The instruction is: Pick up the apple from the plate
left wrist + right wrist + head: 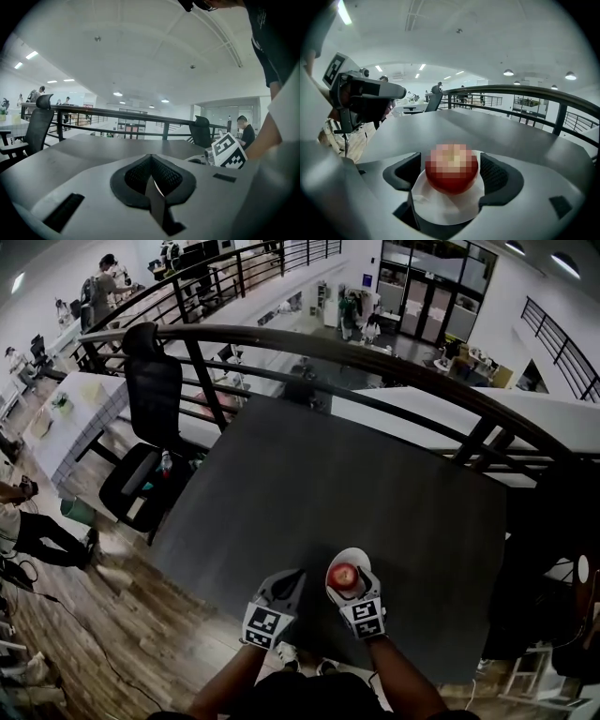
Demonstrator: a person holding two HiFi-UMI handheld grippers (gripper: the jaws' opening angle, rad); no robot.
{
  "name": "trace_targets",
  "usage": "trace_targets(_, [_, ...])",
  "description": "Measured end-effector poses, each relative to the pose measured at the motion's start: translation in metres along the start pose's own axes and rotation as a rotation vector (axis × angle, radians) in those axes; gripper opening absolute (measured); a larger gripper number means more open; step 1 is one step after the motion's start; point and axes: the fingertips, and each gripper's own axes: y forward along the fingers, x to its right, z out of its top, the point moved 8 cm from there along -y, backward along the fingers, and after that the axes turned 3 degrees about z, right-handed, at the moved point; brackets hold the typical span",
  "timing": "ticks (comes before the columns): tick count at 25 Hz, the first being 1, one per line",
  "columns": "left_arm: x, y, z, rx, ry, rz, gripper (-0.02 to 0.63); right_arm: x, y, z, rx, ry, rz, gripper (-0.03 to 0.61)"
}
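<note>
A red apple (343,576) sits on a small white plate (355,555) near the front edge of the dark grey table (328,474). My right gripper (351,581) is open, its jaws wide on either side of the apple. In the right gripper view the apple (451,168) rests on the plate (440,211) between the dark pads (493,172), with thin gaps on both sides. My left gripper (288,579) hovers just left of the plate, shut and empty; its pads (136,177) meet in the left gripper view.
A black railing (375,357) curves round the far side of the table. A black office chair (150,418) stands at the table's left corner. The table's front edge runs just beneath both grippers, with wooden floor (112,624) below.
</note>
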Motion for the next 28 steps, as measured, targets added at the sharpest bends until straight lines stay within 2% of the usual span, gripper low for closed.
trace_targets(6, [-0.003, -0.006, -0.012, -0.015, -0.031, 0.018, 0.020, 0.003, 0.007, -0.007, -0.041, -0.003, 0.015, 0.376])
trace_targets(15, [-0.003, -0.016, -0.004, 0.007, -0.044, 0.032, 0.020, 0.005, 0.009, -0.007, -0.040, -0.019, -0.002, 0.376])
trace_targets(28, [0.013, -0.017, 0.008, 0.015, -0.026, 0.003, 0.020, -0.004, -0.033, 0.031, 0.098, -0.044, -0.009, 0.376])
